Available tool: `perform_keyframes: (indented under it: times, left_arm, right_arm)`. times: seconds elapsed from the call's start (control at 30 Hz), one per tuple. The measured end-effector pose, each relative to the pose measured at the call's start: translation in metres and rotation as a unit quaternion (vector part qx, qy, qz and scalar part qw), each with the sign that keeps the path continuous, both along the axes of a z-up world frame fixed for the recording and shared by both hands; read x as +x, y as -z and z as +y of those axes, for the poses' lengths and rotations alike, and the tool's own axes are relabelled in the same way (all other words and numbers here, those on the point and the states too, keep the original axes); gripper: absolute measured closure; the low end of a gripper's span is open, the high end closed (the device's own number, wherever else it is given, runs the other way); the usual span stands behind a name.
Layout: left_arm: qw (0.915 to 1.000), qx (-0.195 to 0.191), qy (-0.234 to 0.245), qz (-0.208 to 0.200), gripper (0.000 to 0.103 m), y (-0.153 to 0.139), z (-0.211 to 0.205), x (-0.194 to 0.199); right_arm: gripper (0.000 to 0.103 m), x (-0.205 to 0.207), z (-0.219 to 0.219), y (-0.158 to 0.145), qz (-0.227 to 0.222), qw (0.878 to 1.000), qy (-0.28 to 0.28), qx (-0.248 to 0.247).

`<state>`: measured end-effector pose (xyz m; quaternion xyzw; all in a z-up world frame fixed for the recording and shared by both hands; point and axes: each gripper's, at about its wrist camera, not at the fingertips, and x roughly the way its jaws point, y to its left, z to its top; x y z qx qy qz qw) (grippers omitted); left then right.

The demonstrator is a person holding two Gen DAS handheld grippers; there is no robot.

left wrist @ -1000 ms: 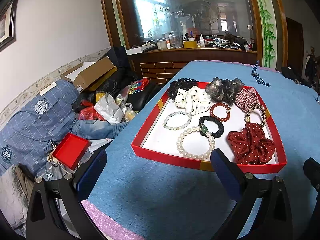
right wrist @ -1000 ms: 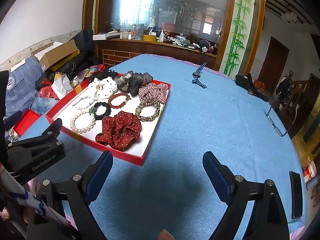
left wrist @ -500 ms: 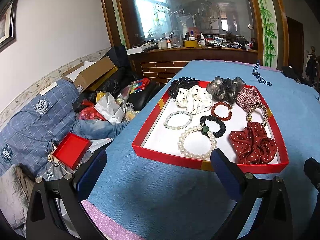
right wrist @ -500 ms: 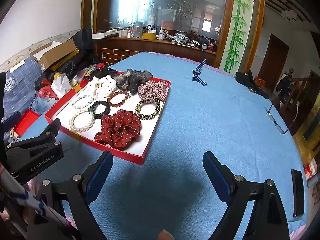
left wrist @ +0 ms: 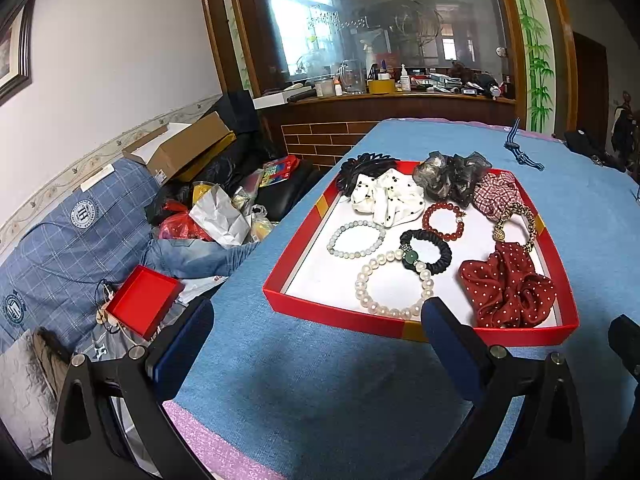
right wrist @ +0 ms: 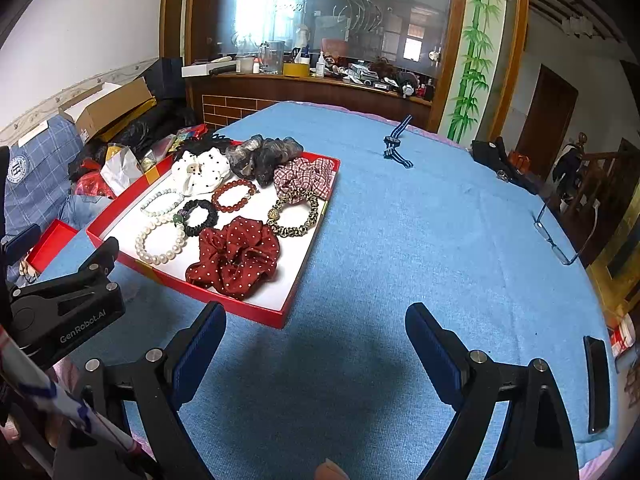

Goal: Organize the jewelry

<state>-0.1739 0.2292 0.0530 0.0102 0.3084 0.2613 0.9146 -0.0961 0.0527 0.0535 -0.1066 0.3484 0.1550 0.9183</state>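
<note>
A red tray point(left wrist: 332, 314) point(right wrist: 256, 312) with a white floor sits on the blue table. It holds a pearl bracelet point(left wrist: 394, 280) point(right wrist: 160, 240), a pale bead bracelet point(left wrist: 355, 234), a black bracelet with a green bead point(left wrist: 426, 250), a red bead bracelet point(left wrist: 443, 220) point(right wrist: 234, 195), a leopard hair tie point(left wrist: 516, 226) point(right wrist: 294, 216) and several scrunchies, one dark red with white dots point(left wrist: 506, 290) point(right wrist: 236, 256). My left gripper point(left wrist: 316, 340) is open and empty, just short of the tray's near edge. My right gripper point(right wrist: 316, 344) is open and empty, over bare cloth right of the tray.
A striped blue strap point(right wrist: 396, 144) lies far back on the table. Glasses point(right wrist: 560, 236) and a black phone point(right wrist: 596, 384) lie at the right edge. Clutter, a small red box point(left wrist: 142, 306) and a cardboard box point(left wrist: 188, 148) sit off the table's left side.
Both views shift very slightly; the tray drifts a little in the frames. Both grippers stay open and empty.
</note>
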Motion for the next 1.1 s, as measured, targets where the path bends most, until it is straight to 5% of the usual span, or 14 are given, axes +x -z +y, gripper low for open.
perform_keyframes:
  times: [1.1]
  left_arm:
    - [1.0000,0.002,-0.006,-0.004,0.000,-0.0035,-0.0007,-0.0056]
  right_arm:
    - [0.009,-0.0057,0.0020,-0.0031,-0.002,1.000,0.001,0.004]
